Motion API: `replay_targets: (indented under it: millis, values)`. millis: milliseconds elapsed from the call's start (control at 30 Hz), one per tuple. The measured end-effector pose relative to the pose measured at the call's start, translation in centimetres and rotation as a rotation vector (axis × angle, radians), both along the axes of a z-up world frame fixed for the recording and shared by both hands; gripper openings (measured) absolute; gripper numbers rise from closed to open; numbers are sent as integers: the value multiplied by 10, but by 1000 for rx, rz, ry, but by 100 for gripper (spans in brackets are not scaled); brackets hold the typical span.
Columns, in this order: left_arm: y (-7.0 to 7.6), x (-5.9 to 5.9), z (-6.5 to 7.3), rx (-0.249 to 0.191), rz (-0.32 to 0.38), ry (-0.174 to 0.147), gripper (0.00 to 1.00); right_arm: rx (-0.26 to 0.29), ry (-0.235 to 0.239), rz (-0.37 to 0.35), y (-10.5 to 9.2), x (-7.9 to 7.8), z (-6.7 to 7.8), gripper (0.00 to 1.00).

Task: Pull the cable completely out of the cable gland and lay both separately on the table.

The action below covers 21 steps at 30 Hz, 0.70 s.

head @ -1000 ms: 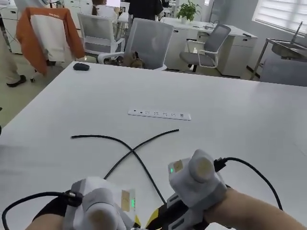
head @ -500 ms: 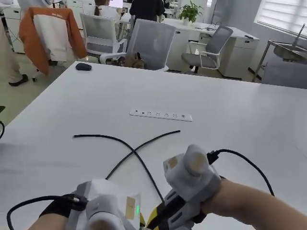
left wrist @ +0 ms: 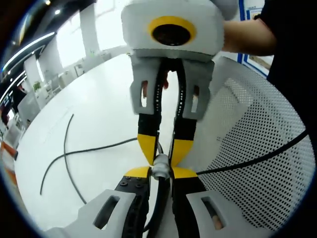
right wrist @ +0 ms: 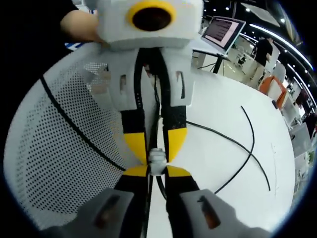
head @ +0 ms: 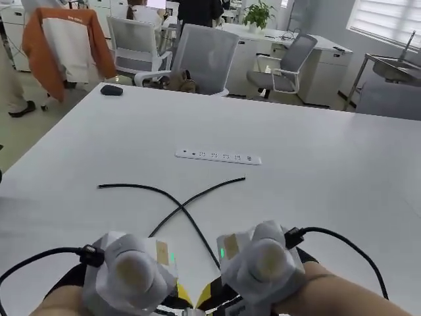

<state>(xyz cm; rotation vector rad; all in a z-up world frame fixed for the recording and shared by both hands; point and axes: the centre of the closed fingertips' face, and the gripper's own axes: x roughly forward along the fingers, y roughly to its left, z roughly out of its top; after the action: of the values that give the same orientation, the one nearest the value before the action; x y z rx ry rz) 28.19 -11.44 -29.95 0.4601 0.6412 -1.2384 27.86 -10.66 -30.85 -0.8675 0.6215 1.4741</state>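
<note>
Left gripper [left wrist: 159, 173]: rising from the bottom centre of the left gripper view, its jaws are drawn in to a narrow slit and are clamping the black cable [left wrist: 157, 213] running down between them.
Right gripper [right wrist: 156, 172]: coming up from the bottom centre of the right gripper view, it is likewise closing tightly, with the cable filling the thin gap between its jaws.
How they are meeting: the two are pointing straight at each other, and their yellow tips are nearly touching. In the head view they are sitting side by side at the bottom edge.
Cable gland [left wrist: 159, 166]: a small pale piece, sitting on the cable right where the four tips are converging, at lower centre of both gripper views. Whether any pad is pressing on it cannot be told.
Rest of the cable: in the head view it is trailing over the white table [head: 316, 164] from behind the grippers toward centre left.
Second cable [head: 210, 189]: lying on the table and crossing the first in an X, just below the middle of the frame.
Power strip [head: 218, 157]: lying flat beyond the crossing, at mid-frame.
Mouse [head: 111, 90]: resting near the table's far edge, upper left.
Perforated white panel [left wrist: 247, 134]: curving along the right side of the left gripper view.
</note>
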Motion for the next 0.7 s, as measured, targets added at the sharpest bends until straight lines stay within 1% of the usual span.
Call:
replay_targets:
  millis: [67, 100, 133, 167, 200, 267, 300, 333, 367, 400, 433, 467, 500, 533, 567, 600, 633, 667, 700]
  values:
    - [1, 2, 1, -26, 29, 35, 16, -1, -44, 9, 0, 1, 2, 9]
    - [0, 2, 2, -51, 46, 70, 16, -8, -79, 27, 0, 1, 3, 9]
    - [1, 3, 3, -73, 66, 94, 16, -13, -115, 43, 0, 1, 4, 9]
    - [1, 3, 4, -77, 69, 97, 16, -12, -124, 36, 0, 2, 4, 9]
    - [2, 5, 4, -87, 80, 110, 16, -9, -122, 29, 1, 1, 5, 10]
    - [2, 5, 4, -90, 82, 112, 17, -3, -121, 19, 1, 3, 5, 11]
    - [0, 3, 5, -85, 72, 101, 17, 3, -91, -4, 1, 3, 5, 11]
    - [0, 2, 4, -82, 67, 97, 17, 2, -74, -8, 0, 2, 4, 12]
    - [-2, 1, 4, -68, 39, 70, 17, -10, -19, -27, -2, 1, 3, 12]
    - [-2, 2, 4, -53, 26, 40, 17, -7, -17, -21, -2, 3, 3, 12]
    - [-2, 3, 2, -25, 9, 7, 17, -2, -18, -4, -1, 4, 3, 12]
    - [-2, 4, 1, -7, 2, -12, 17, -5, 4, 10, -2, 4, 2, 12]
    - [-4, 2, 1, 0, -4, -17, 17, -9, 17, 13, -2, 3, 2, 13]
    - [-5, 1, 0, 3, -14, -22, 17, -35, 78, 6, -5, 1, 0, 14]
    - [-5, 0, 0, 17, -38, -46, 17, -44, 102, 4, -6, 2, -1, 17]
    - [-4, 1, -1, 34, -51, -71, 17, -36, 103, 20, -4, 5, 1, 19]
    - [-4, 1, -1, 50, -73, -100, 17, -31, 115, 23, -3, 5, 1, 18]
    - [-4, 1, -1, 56, -88, -122, 17, -29, 153, 19, -2, 2, 2, 17]
    - [-5, 1, 0, 59, -90, -131, 17, -25, 172, 14, -1, 1, 2, 16]
